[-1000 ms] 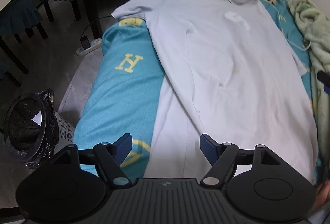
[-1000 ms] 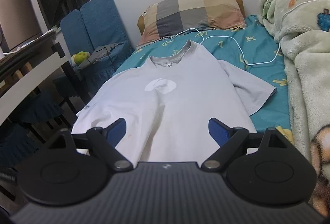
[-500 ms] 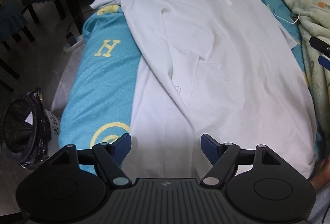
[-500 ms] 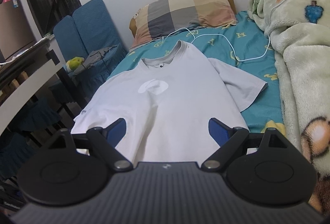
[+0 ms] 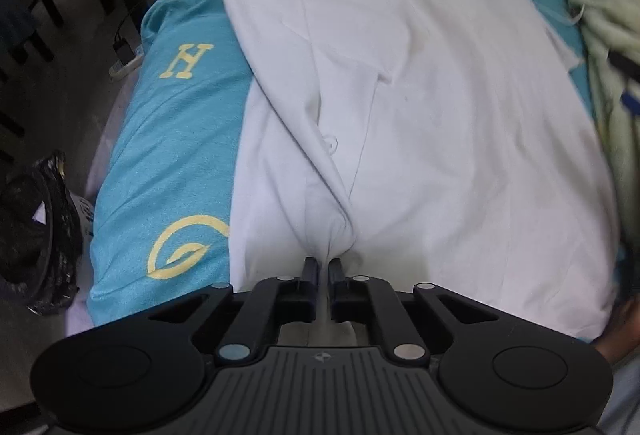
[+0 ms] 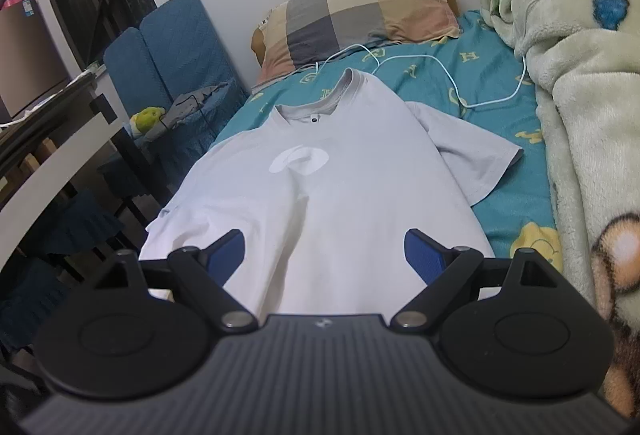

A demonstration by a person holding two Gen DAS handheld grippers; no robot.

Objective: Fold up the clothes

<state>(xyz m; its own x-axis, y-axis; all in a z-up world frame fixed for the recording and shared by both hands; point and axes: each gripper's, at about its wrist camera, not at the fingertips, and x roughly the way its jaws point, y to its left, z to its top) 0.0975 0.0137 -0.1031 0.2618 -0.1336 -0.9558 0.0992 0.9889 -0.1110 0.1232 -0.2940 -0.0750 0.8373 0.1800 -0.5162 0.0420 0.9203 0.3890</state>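
Note:
A white T-shirt (image 5: 440, 107) lies face up along a bed with a teal sheet (image 5: 176, 139), collar at the far end. My left gripper (image 5: 323, 267) is shut on a pinch of the T-shirt's fabric near its hem, left of the middle; creases run out from the pinch. In the right wrist view the T-shirt (image 6: 340, 187) shows with its collar and a faint chest print. My right gripper (image 6: 324, 247) is open and empty, held above the shirt's lower part.
A checked pillow (image 6: 360, 11) lies at the head of the bed. A pale fleece blanket (image 6: 584, 107) is heaped along the right side. A white cable (image 6: 452, 83) crosses the sheet. A black-bagged bin (image 5: 32, 227) stands on the floor at left, beside chairs (image 6: 172, 47).
My left gripper has moved down onto the shirt's lower part and shut on a pinch of fabric. My right gripper has stayed open, nearly still.

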